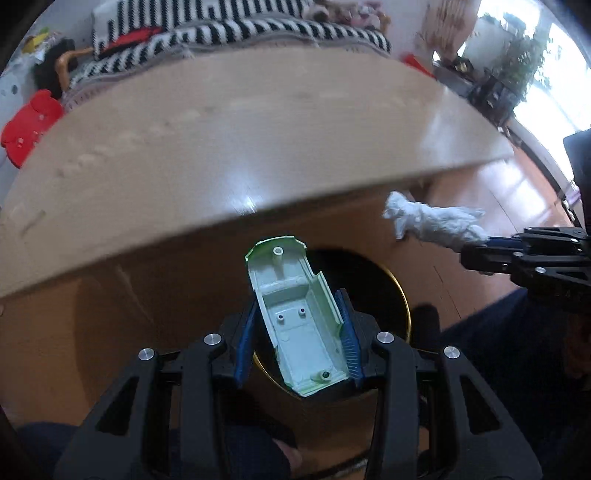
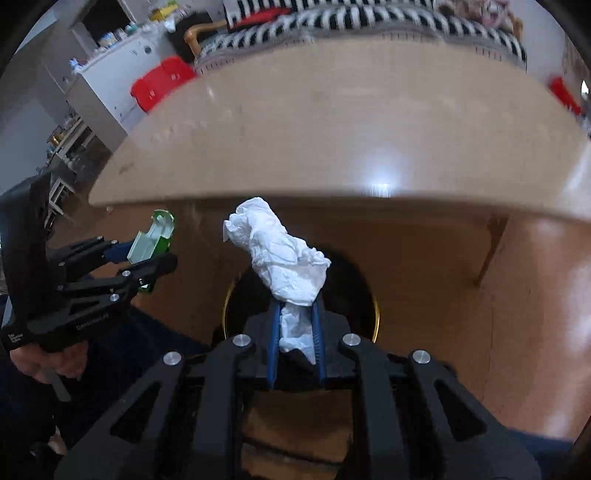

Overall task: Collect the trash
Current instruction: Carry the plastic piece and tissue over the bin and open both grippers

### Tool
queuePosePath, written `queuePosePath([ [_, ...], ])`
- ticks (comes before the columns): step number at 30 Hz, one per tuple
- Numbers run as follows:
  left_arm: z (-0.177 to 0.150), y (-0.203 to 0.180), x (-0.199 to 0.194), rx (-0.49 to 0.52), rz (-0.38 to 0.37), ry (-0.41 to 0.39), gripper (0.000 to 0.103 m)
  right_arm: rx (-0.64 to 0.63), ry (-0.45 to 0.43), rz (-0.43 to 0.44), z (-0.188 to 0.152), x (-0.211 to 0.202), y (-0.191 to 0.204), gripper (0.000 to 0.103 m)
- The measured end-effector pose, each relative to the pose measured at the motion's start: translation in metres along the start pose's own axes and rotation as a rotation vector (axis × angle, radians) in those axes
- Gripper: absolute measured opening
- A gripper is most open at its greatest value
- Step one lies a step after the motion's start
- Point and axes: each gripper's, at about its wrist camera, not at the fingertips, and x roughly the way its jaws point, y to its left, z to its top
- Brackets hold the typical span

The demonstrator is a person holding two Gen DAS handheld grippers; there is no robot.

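Observation:
My left gripper (image 1: 299, 332) is shut on a pale green plastic shell (image 1: 299, 314), a broken hollow casing, held above a round black bin with a gold rim (image 1: 404, 299) on the floor. It also shows in the right wrist view (image 2: 149, 245). My right gripper (image 2: 295, 343) is shut on a crumpled white tissue (image 2: 280, 254), held above the same bin (image 2: 375, 317). In the left wrist view the tissue (image 1: 432, 219) sticks out of the right gripper (image 1: 491, 245) at the right.
A light wooden table (image 1: 240, 147) spans the view just beyond the bin; its leg (image 2: 489, 251) stands at the right. A striped sofa (image 1: 221, 33) and red plastic items (image 1: 29, 127) lie beyond it. The floor is brown wood.

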Motion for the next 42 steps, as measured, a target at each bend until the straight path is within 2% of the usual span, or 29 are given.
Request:
queuePosePath([
  [4,-0.003,-0.009,0.02,0.013,-0.021,0.053,0.04,0.01,0.036,-0.007,0.003,0.013,-0.001,0.016],
  [11,0.004,-0.003,0.023,-0.035,-0.046,0.055,0.04,0.009,0.059,0.004,0.012,0.022,0.001,0.016],
  [21,0.009,-0.002,0.032,-0.025,-0.062,0.095,0.04,0.013,0.065,0.004,0.018,0.024,-0.002,0.016],
  [38,0.013,-0.004,0.038,-0.02,-0.063,0.112,0.04,0.024,0.058,0.009,0.018,0.021,-0.005,0.017],
  [40,0.013,-0.003,0.039,-0.027,-0.062,0.111,0.043,0.032,0.057,0.011,0.019,0.02,-0.006,0.022],
  [42,0.014,-0.002,0.04,-0.038,-0.06,0.116,0.054,0.035,0.051,0.008,0.02,0.019,-0.007,0.029],
])
